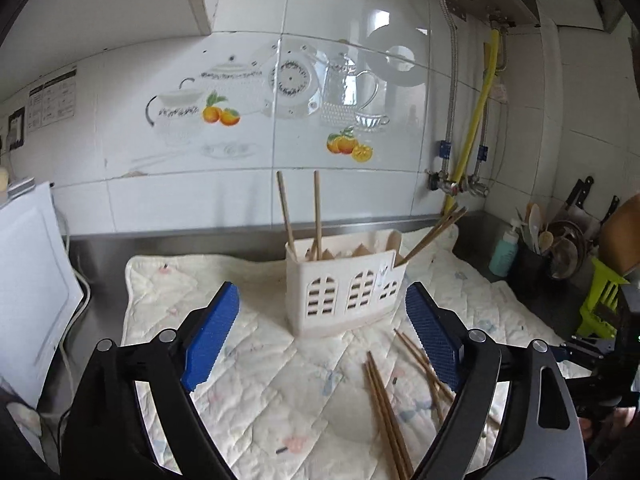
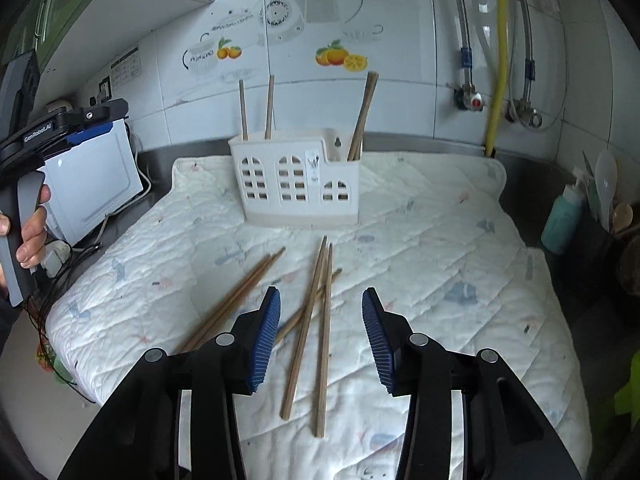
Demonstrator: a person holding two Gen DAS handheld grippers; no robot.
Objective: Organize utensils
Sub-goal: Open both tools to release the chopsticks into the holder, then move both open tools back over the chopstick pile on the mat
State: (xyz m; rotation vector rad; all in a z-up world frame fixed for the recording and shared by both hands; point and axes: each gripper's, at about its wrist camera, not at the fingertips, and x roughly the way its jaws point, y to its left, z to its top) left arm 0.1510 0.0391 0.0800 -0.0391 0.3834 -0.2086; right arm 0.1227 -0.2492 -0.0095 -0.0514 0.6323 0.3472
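A white plastic utensil holder (image 1: 344,292) with arched cut-outs stands on a quilted mat (image 1: 260,380); it also shows in the right wrist view (image 2: 298,184). Several wooden chopsticks stand in it (image 2: 362,116). Several loose chopsticks (image 2: 316,320) lie on the mat (image 2: 440,260) in front of it, and show in the left wrist view (image 1: 388,412). My left gripper (image 1: 322,332) is open and empty, in front of the holder. My right gripper (image 2: 321,336) is open and empty, hovering over the loose chopsticks, which lie between its blue pads (image 2: 264,332).
A white appliance (image 2: 88,176) stands left of the mat. At the right are a teal bottle (image 2: 562,220), a dark pot of spoons (image 1: 536,248) and a green rack (image 1: 600,300). Pipes and a yellow hose (image 1: 476,120) run down the tiled wall. The left handle (image 2: 24,216) is at the far left.
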